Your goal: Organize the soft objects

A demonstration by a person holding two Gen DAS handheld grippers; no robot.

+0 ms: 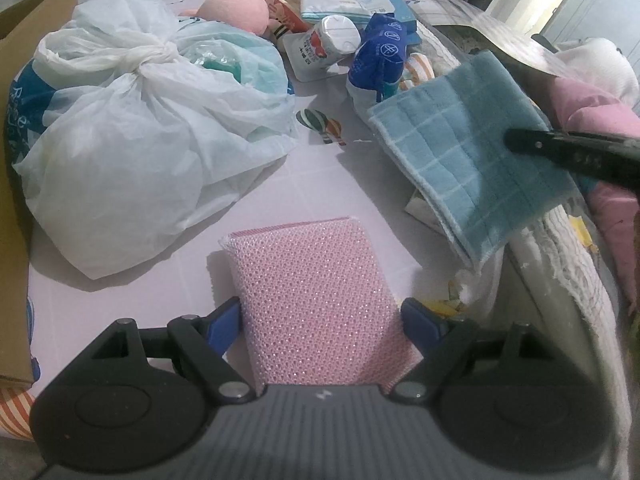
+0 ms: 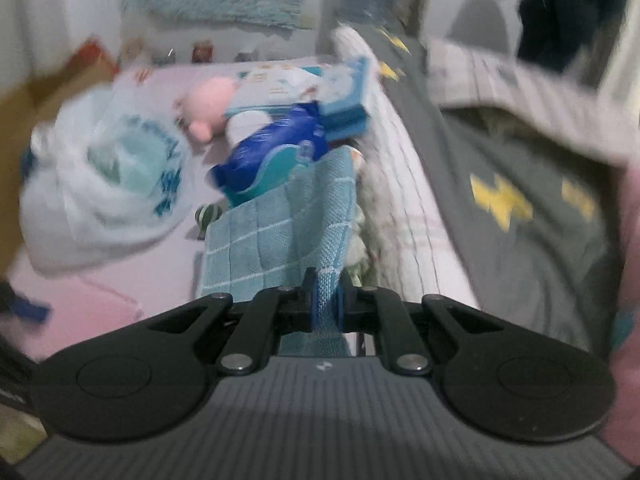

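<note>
Blue cloth lifted, pink sponge held

Blue checked cloth (image 2: pixel 280 216) hangs pinched in my right tongs (image 2: pixel 324 300), jaws fully shut on one edge, raised off the clutter. My left tongs (image 1: pixel 320 320) stand wide, gripping the pink sponge (image 1: pixel 316 300) low over the lilac surface (image 1: pixel 320 184), likely for sorting.

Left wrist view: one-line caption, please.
Left gripper straddles pink mesh sponge; right gripper lifts blue checked cloth.
</note>
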